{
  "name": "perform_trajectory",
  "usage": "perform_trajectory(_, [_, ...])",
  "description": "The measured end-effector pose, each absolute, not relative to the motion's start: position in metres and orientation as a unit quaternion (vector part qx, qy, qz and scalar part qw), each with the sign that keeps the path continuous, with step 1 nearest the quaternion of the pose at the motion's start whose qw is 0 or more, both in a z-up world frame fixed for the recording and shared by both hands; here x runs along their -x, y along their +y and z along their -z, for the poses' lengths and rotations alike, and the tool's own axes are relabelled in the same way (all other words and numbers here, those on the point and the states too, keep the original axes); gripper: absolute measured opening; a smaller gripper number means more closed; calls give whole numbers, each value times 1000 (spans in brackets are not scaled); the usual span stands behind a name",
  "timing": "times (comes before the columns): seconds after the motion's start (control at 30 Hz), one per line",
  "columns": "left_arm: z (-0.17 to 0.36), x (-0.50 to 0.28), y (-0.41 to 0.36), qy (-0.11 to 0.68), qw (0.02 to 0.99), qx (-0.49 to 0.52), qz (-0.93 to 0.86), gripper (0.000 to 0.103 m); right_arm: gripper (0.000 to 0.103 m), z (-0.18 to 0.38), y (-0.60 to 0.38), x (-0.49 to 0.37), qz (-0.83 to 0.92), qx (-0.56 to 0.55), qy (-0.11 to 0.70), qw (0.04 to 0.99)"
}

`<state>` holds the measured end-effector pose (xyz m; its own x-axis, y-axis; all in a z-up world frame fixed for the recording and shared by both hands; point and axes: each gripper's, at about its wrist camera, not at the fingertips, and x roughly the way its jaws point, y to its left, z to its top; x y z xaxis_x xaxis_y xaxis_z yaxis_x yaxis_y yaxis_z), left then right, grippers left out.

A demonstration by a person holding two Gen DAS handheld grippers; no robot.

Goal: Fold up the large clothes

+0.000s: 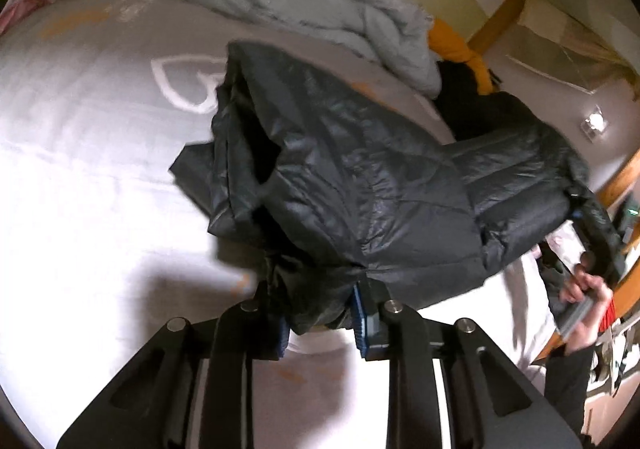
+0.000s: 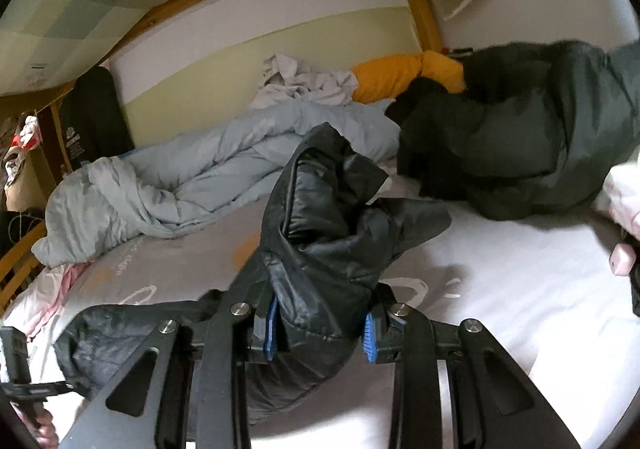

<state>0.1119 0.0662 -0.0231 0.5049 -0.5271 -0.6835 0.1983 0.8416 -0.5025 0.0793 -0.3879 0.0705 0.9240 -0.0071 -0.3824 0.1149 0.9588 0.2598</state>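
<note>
The black puffer jacket (image 1: pixel 360 185) hangs bunched above the bed sheet (image 1: pixel 80 169), strung between the 2 grippers. In the left wrist view its long axis runs from lower centre up and out to the right, with a loose end, an open sleeve or hem, pointing toward the upper left. Its fabric is glossy, quilted in parallel seams and heavily creased. No brand or label can be read on it.

The left gripper (image 1: pixel 320 323) pinches a gathered fold of the jacket between its blue pads. The right gripper (image 2: pixel 320 333) also clamps a thick bundle of the jacket (image 2: pixel 320 229), which rises upright from its pads. The person's right hand (image 1: pixel 586 289) grips that tool's handle at the far right.

The sheet is pale grey with a white heart outline (image 1: pixel 180 85); its printed writing is too blurred to read. Beyond lie a crumpled light-blue duvet (image 2: pixel 192 177), an orange pillow (image 2: pixel 400 77) and a dark green coat (image 2: pixel 520 137).
</note>
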Motion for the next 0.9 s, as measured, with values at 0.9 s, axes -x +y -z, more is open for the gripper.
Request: perform_trajectory(0.9, [-20,-116,93,378,909,104,139,59,33,-21,-118,-84,-160,-40,244,956])
